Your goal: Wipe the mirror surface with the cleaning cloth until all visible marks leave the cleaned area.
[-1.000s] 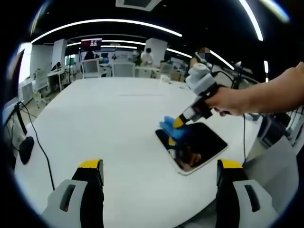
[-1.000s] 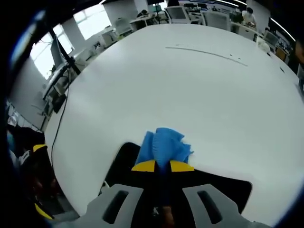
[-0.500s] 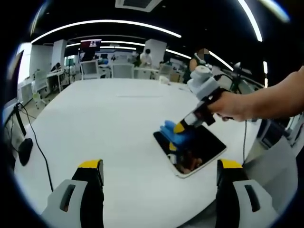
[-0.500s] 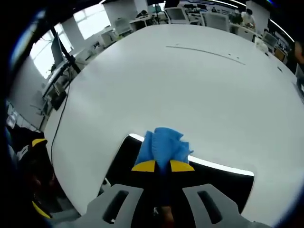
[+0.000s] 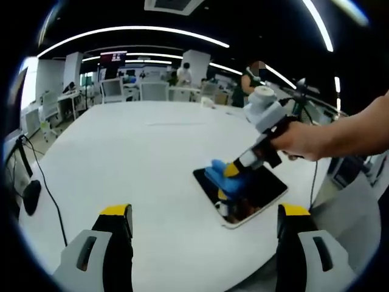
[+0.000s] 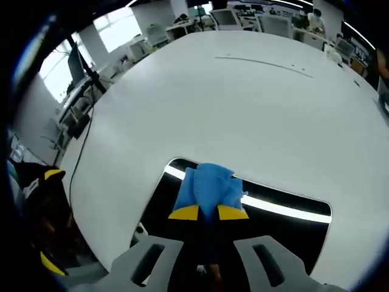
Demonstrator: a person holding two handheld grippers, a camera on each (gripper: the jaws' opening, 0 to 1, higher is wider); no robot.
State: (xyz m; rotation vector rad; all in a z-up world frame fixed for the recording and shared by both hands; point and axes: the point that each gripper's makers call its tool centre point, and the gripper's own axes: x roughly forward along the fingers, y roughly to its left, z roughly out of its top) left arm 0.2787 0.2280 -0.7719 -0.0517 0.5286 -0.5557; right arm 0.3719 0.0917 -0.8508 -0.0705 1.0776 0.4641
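Pinching the crumpled blue cleaning cloth (image 6: 208,187) between pressed-together jaws, the right tool (image 6: 208,212) is holding it down on the dark rectangular mirror with a white rim (image 6: 285,234). In the left gripper view, the mirror (image 5: 258,191) is lying flat on the big white desk (image 5: 140,164), near the edge closest to the person, with the cloth (image 5: 226,179) sitting on its far-left part. Left tool (image 5: 203,210) is hanging spread wide, gripping nothing, well back from the mirror.

Handling read: cloth is soft and light, bunching under the jaws, so it's best gripped mid-wad as it is. Mirror looks thin, stiff, slick and breakable, and is likely sliding on the smooth desk under side load. Moderate downward pressure is looking safest. Marks aren't resolvable here.
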